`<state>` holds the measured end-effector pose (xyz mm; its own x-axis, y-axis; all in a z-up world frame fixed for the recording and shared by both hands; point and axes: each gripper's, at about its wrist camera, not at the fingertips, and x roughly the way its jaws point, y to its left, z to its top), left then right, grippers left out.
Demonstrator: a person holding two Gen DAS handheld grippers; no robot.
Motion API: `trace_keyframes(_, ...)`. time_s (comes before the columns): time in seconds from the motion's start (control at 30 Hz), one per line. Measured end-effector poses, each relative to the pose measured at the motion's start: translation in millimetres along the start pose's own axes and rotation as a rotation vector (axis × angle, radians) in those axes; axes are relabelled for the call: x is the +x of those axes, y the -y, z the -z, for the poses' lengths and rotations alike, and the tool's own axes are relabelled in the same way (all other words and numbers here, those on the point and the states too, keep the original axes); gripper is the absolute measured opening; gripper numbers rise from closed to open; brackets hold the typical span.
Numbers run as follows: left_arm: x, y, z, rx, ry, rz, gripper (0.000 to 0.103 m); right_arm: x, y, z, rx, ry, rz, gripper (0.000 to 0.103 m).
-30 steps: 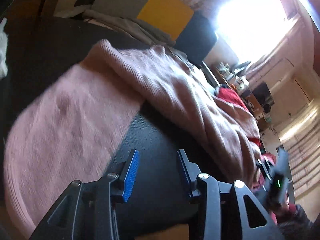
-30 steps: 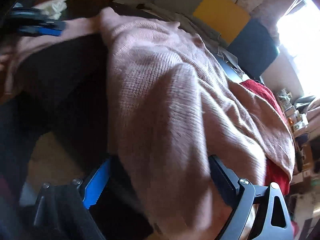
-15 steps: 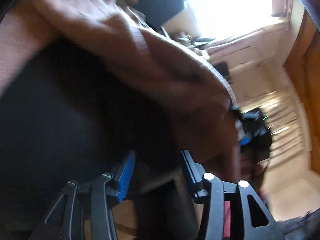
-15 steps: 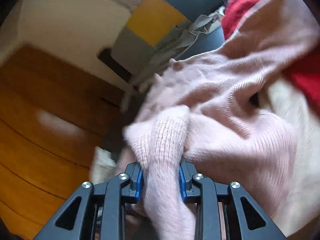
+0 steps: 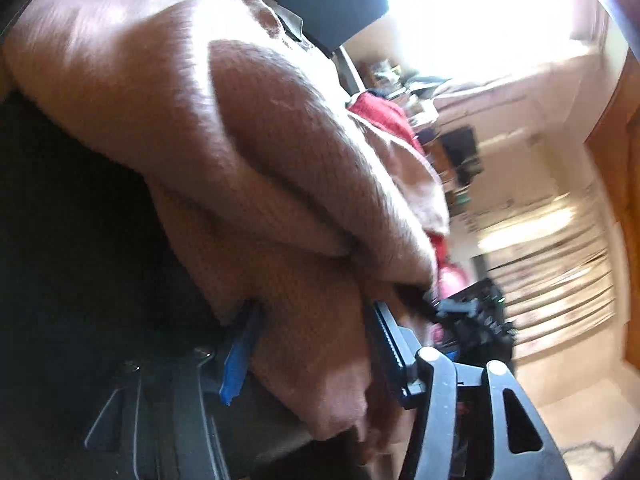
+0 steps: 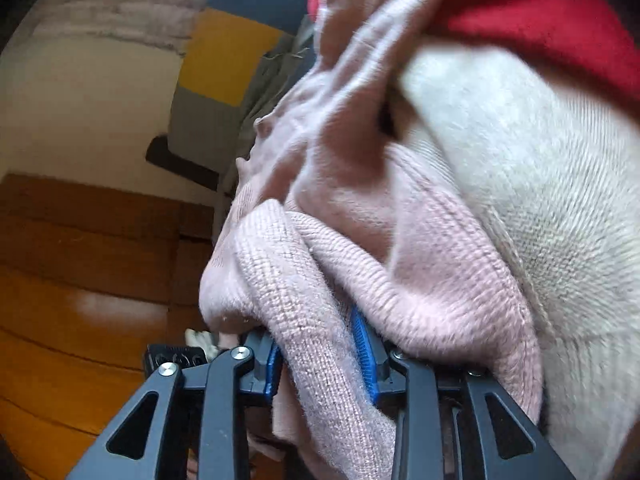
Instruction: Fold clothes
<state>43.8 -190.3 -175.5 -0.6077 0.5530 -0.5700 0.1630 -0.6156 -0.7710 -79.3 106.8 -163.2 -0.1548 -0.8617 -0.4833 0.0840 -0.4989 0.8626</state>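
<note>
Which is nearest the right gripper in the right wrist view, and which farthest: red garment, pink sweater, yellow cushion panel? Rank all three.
1. pink sweater: clamped in the right gripper.
2. red garment: upper right, beyond the sweater.
3. yellow cushion panel: upper left, background.

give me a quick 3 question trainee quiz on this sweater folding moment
1. True or false: the right gripper is clamped on a fold of the pink sweater.
2. Which garment lies directly against the pink sweater in the right wrist view? A) cream knit B) blue jeans C) green towel
3. Fill in: in the left wrist view, pink knit lies between the fingers of the left gripper, and a ____ garment shows behind the sweater.

Key: 1 true. 2 A, the cream knit. 3 red, the red garment.
</note>
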Motion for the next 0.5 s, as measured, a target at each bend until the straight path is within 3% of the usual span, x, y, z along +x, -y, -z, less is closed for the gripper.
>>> trace_keyframes(0.07, -3.7, 4.2, 4.2, -0.001, 0.002, -0.051, 0.051, 0.5, 3.1, -1.7, 0.012, -0.002, -0.020, 0.033)
trace_keyframes(0.17, -15.3, 4.8, 12.6, -0.031, 0.021, -0.111, 0.053, 1.4, 2.4, -2.9, -0.001, -0.016, -0.028, 0.036)
trace_keyframes(0.33, -2.4, 12.2, 14.0, 0.013, 0.027, -0.112, 0.058, 4.0, 2.5, -2.1, -0.026, -0.011, -0.045, 0.036)
trace_keyframes(0.4, 6.6, 20.5, 11.5, 0.053, 0.003, -0.142, 0.048, 4.4, 1.0, -1.8, -0.028, -0.009, -0.044, 0.037)
trace_keyframes(0.43, 10.9, 24.2, 10.3, 0.072, -0.009, -0.157, 0.021, 4.6, -0.1, -1.5, -0.031, -0.009, -0.043, 0.039)
trace_keyframes(0.47, 11.9, 23.0, 10.7, 0.071, -0.019, -0.169, 0.010, 4.9, -1.8, -1.1, -0.037, -0.010, -0.039, 0.040)
trace_keyframes(0.5, 12.5, 21.5, 11.0, 0.069, -0.029, -0.180, 0.010, 5.2, -3.6, -0.6, -0.044, -0.012, -0.034, 0.042)
